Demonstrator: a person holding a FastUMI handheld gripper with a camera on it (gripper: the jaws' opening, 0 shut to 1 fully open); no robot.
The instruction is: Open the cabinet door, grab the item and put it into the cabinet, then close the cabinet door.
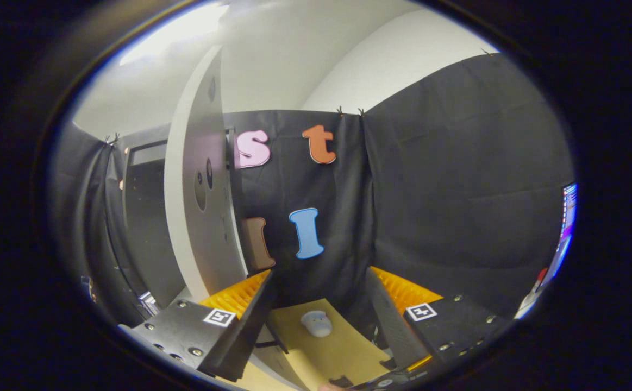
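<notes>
The gripper [318, 304] was seen with its two fingers [239, 315] spread wide apart, and nothing was held between them. A small, pale, rounded item [316, 323] was seen lying on the light wooden bench [343, 353], in the gap between the fingers and a little ahead of them, touched by neither. To the left of the fingers and beyond them, the cabinet door [199, 195] was seen swung open, its pale panel turned nearly edge-on toward the camera, with a few dark round marks on its face. Behind that door, further to the left, the dark interior of the cabinet [144, 217] was visible, framed by a lighter edge along its top. The black cloth wall [457, 190] of the booth was hung behind the bench and to the right, with a white wall [392, 60] rising above it. At the far right, a lit screen [567, 217] was partly seen, too small for its content to be made out. The item was well apart from the cabinet, resting on the bench and not inside the cabinet.
</notes>
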